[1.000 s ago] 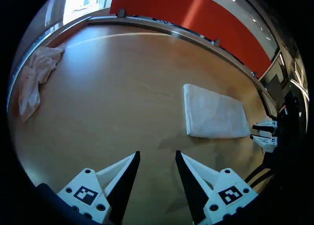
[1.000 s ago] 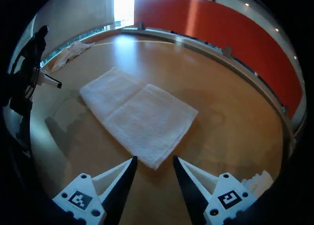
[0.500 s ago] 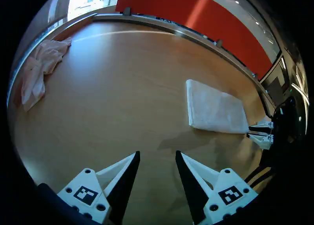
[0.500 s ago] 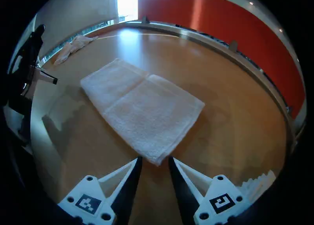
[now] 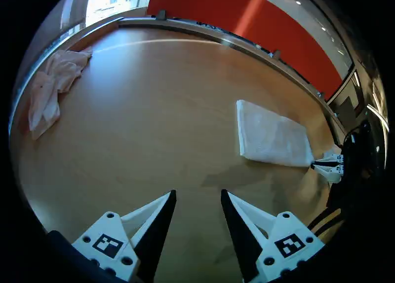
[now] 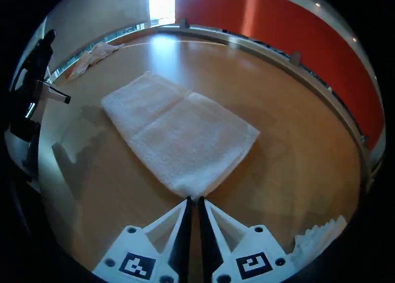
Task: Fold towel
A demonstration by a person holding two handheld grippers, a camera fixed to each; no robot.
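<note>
A white towel (image 6: 177, 135), folded into a flat rectangle, lies on the wooden table (image 6: 276, 149). My right gripper (image 6: 193, 200) is at its near corner, fingers pressed together with the corner pinched between them. In the left gripper view the same towel (image 5: 269, 135) lies at the right, and the right gripper (image 5: 316, 164) touches its near right corner. My left gripper (image 5: 197, 193) hovers open over bare wood, well to the left of the towel and holding nothing. It also appears far left in the right gripper view (image 6: 65, 100).
A crumpled pink cloth (image 5: 47, 88) lies at the table's far left edge. A metal rail (image 5: 256, 46) and a red panel (image 5: 256, 21) run along the back. Something white and ridged (image 6: 321, 233) sits at the table's near right.
The right gripper's fingers have closed from wide apart onto the towel's near corner. The left gripper has stayed open and barely shifted.
</note>
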